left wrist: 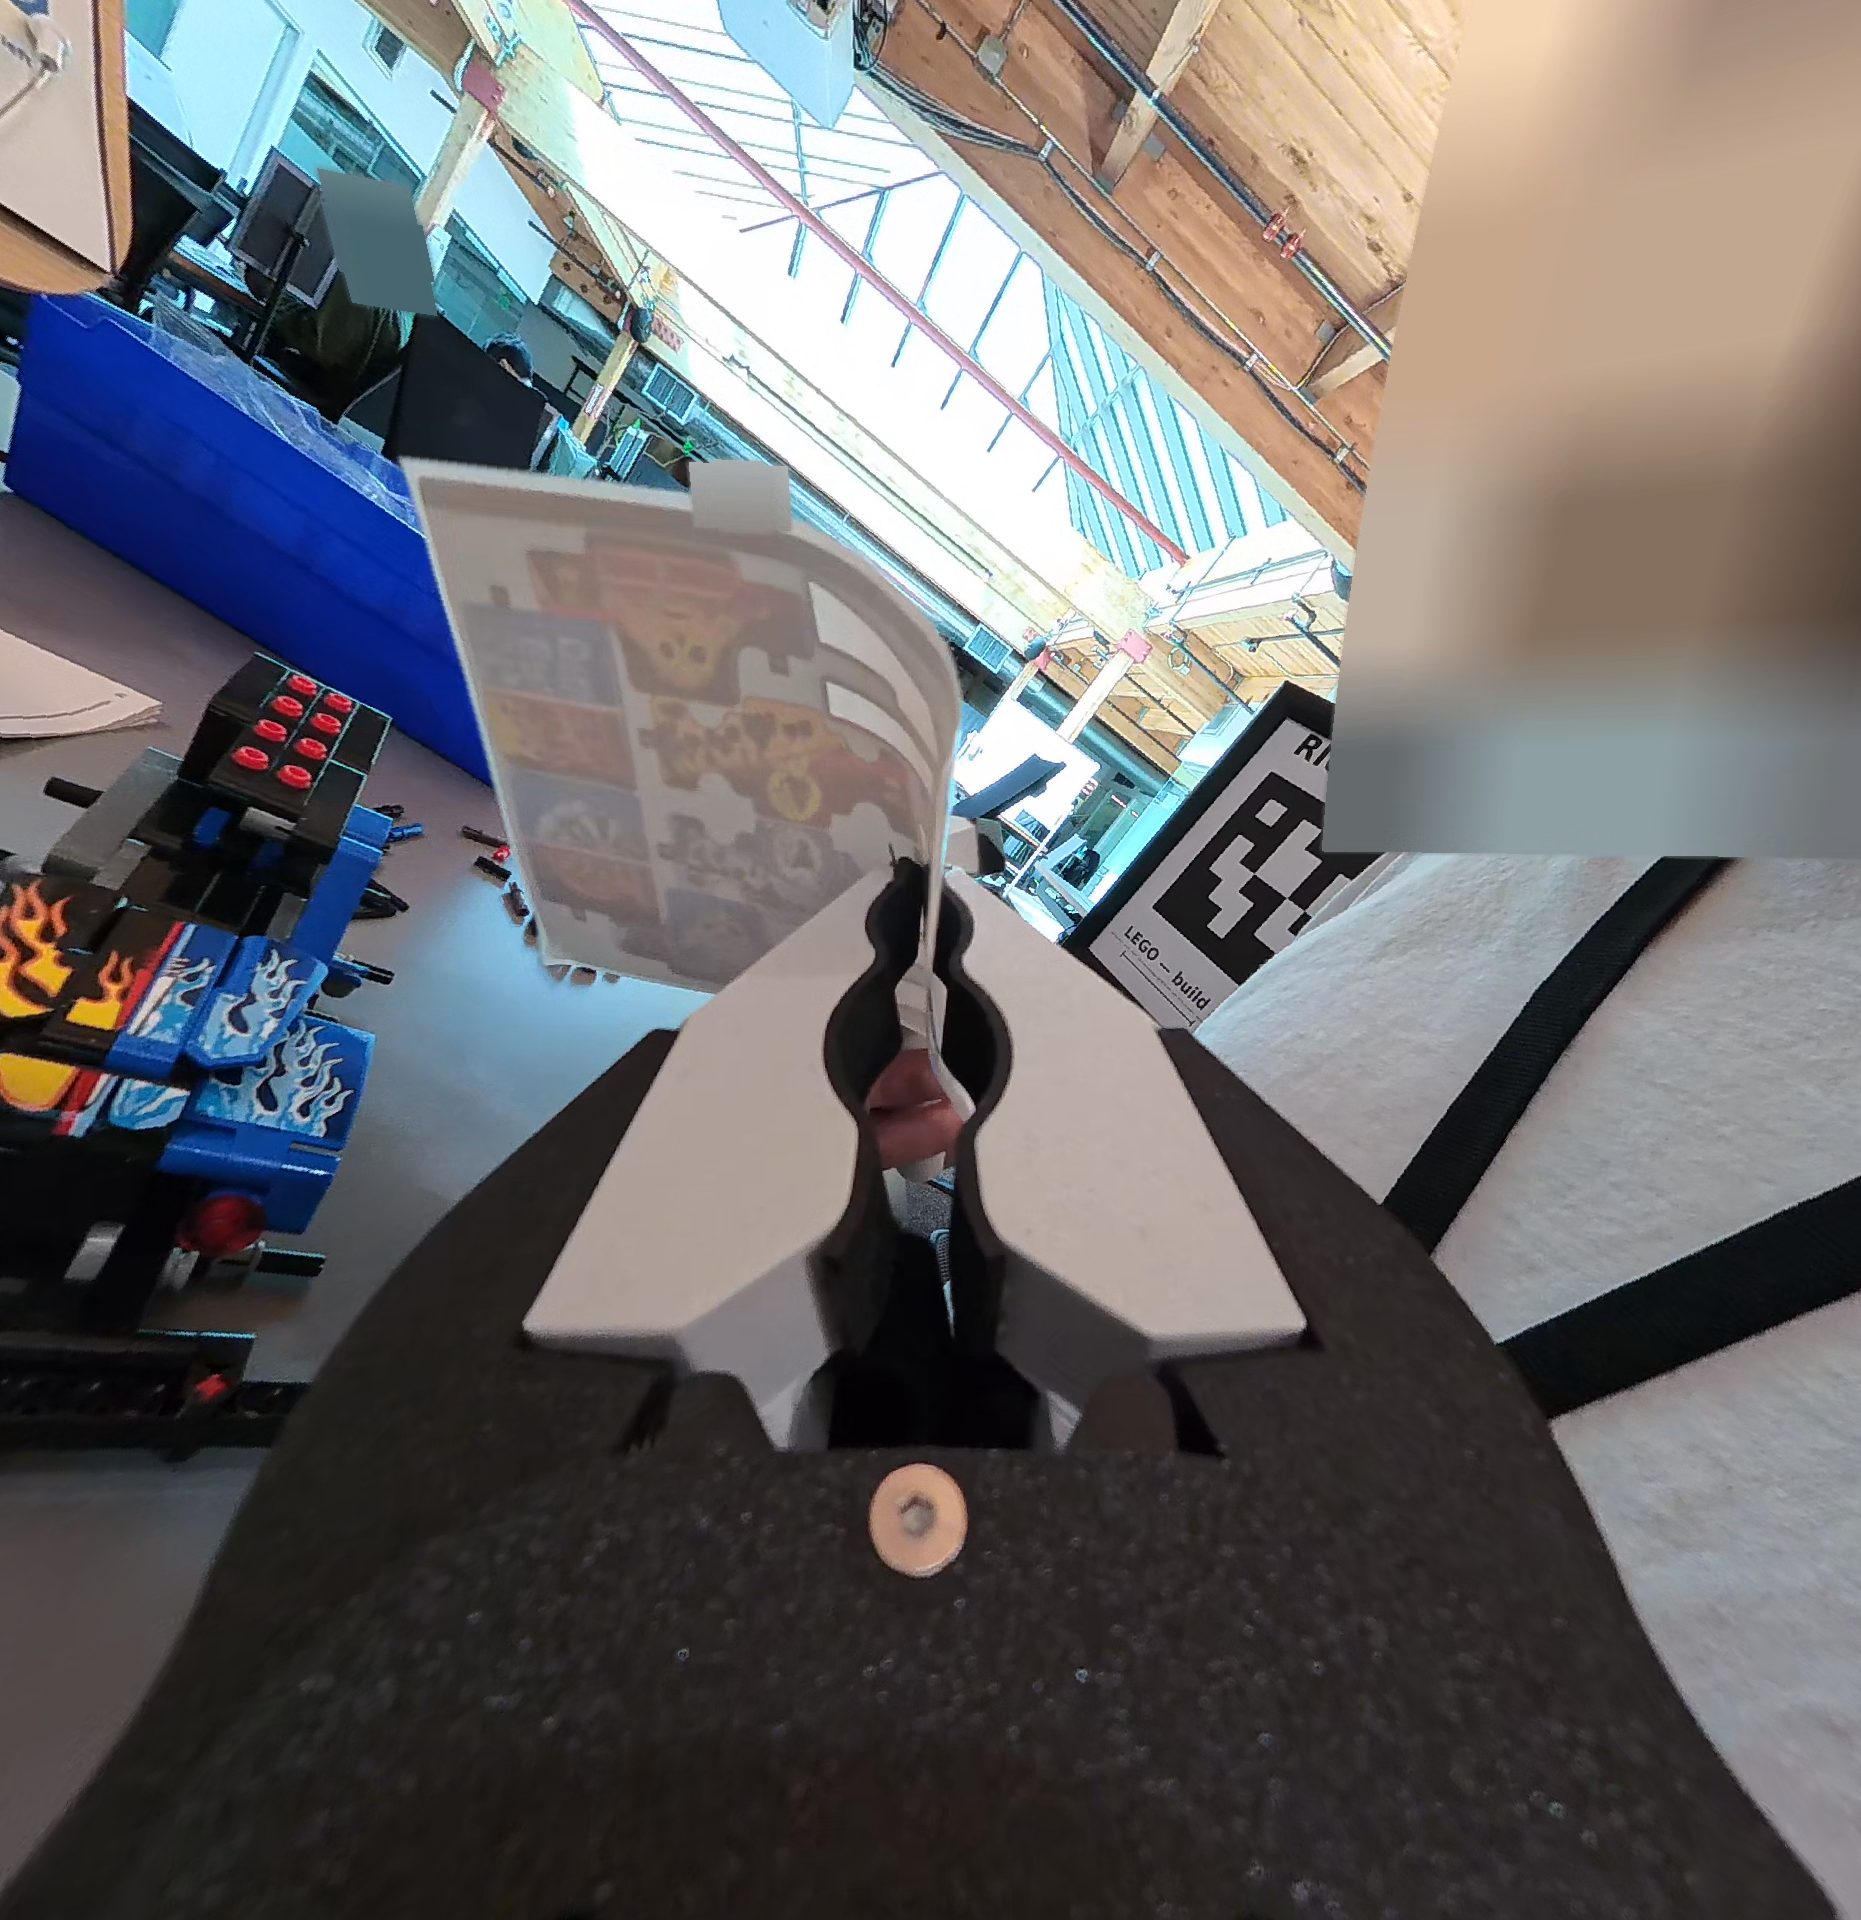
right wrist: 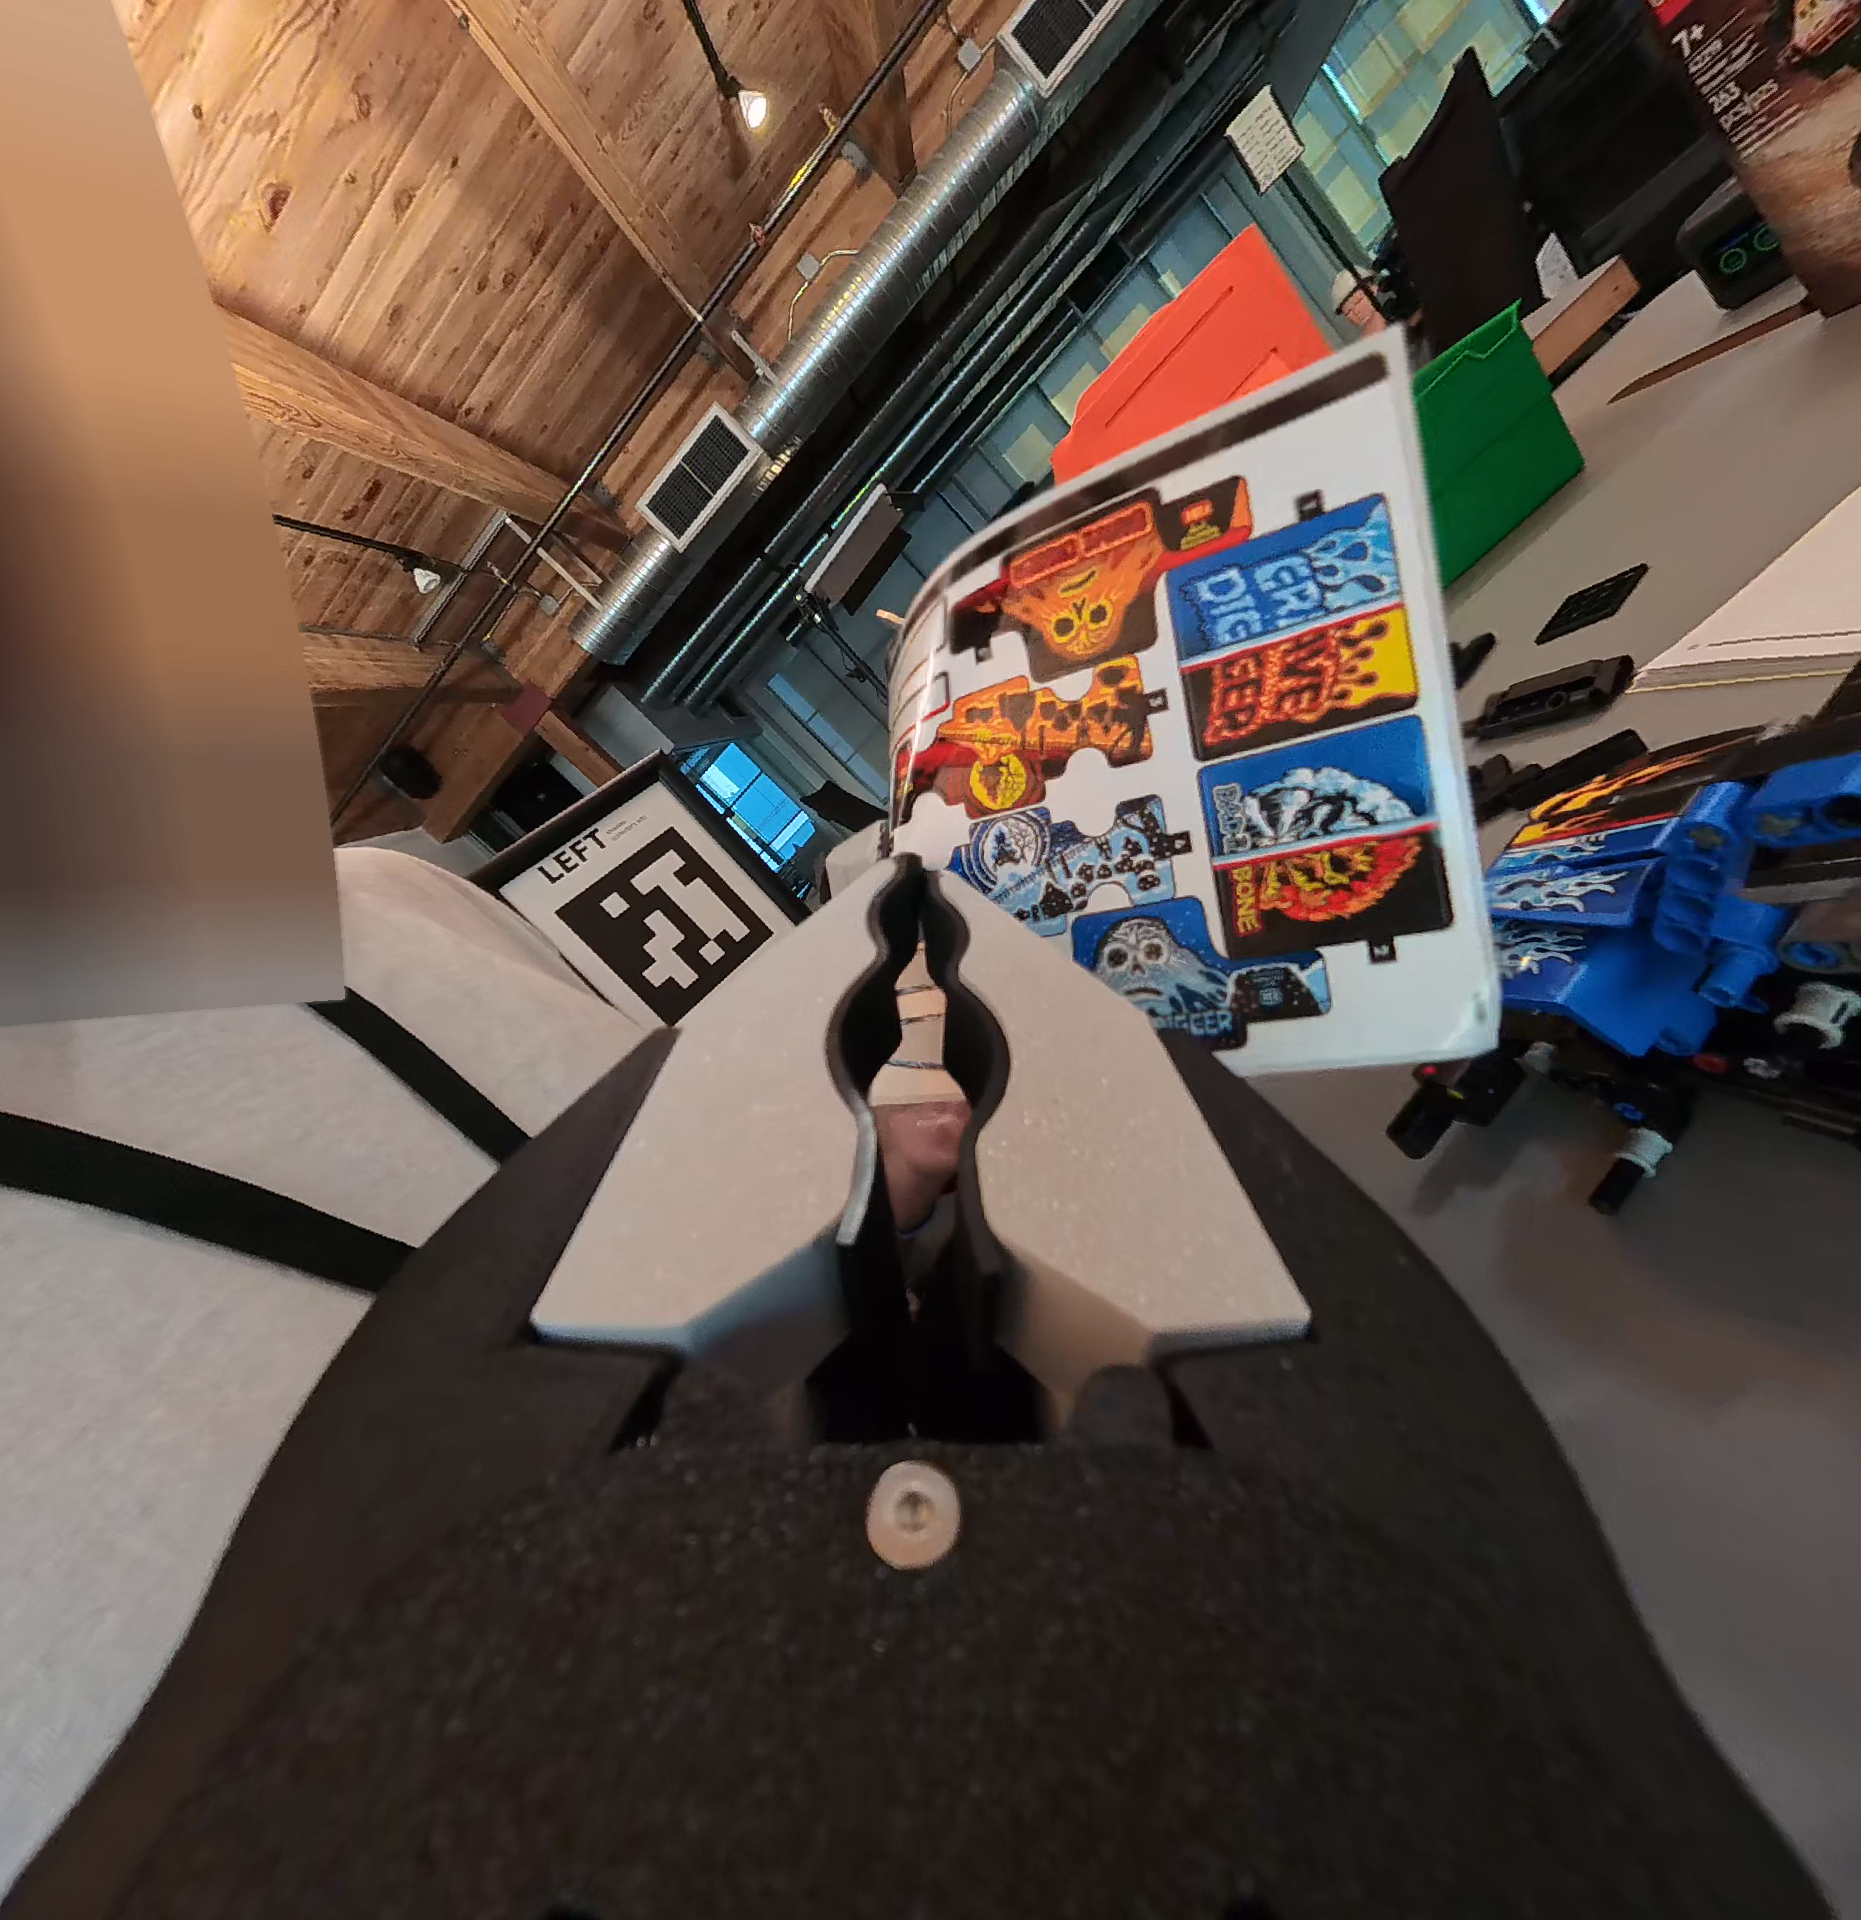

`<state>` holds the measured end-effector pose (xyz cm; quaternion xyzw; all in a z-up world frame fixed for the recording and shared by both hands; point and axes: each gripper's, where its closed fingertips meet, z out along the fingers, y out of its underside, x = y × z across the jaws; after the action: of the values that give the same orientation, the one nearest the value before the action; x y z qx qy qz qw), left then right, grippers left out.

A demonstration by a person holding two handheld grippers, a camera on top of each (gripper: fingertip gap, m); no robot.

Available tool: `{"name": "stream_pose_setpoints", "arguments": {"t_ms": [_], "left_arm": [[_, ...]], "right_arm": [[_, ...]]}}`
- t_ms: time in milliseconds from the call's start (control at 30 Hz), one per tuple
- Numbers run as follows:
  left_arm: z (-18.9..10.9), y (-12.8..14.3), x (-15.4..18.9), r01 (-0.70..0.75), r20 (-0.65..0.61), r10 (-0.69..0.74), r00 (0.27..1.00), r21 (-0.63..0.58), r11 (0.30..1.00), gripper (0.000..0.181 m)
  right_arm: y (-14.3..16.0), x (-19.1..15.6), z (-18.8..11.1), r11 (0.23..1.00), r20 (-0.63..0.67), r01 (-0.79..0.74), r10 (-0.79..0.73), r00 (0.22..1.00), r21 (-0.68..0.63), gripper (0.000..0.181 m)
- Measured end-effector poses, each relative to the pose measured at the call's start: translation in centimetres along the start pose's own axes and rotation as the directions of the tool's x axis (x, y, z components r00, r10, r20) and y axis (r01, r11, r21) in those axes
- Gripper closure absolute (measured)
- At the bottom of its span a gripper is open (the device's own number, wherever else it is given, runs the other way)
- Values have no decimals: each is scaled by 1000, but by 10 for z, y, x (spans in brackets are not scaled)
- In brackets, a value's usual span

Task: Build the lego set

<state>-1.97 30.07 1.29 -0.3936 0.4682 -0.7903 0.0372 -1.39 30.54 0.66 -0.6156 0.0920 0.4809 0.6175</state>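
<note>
Left tongs point(left wrist: 921, 883) clenched on the lower edge of a white glossy sticker sheet printed with flame and skull decals point(left wrist: 697, 748), which stands upright and curls above the grey tabletop point(left wrist: 552, 1039). Right tongs point(right wrist: 918, 883) also clenched, tips pinching the same sheet point(right wrist: 1196, 748) at its curled left edge. The partly built blue-and-black brick vehicle with flame stickers point(left wrist: 178, 987) rests on the tabletop just beyond the sheet, near a blue plastic bin point(left wrist: 209, 488); loose black pieces point(right wrist: 1549, 696) lie close to it.
</note>
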Motion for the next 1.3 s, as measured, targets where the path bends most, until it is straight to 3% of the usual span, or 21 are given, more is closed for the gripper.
{"name": "stream_pose_setpoints", "arguments": {"t_ms": [500, 633, 700, 900, 1033, 1300], "left_arm": [[-13, 3, -4, 48, 3, -48, 999, -3, 999, 181], [-15, 4, -10, 72, 21, -72, 997, 1, 997, 181], [-13, 4, -10, 69, 22, -69, 997, -3, 998, 181], [-7, 5, -5, 77, -16, -77, 997, -3, 997, 181], [-5, 6, -3, 89, -39, -89, 995, -1, 996, 181], [-6, 6, 9, 123, -123, -123, 985, -11, 992, 181]], "right_arm": [[-13, 12, -14, 997, -113, 71, -69, 991, 12, 181], [1, 8, -8, 973, -162, 196, -214, 963, -120, 179], [11, 6, 0, 945, -181, 258, -294, 938, -199, 161], [17, 8, 8, 935, -199, 273, -319, 927, -224, 161], [18, 2, 9, 951, -141, 241, -270, 952, -195, 172], [20, -10, 8, 981, 9, 133, -133, 991, -140, 174]]}}
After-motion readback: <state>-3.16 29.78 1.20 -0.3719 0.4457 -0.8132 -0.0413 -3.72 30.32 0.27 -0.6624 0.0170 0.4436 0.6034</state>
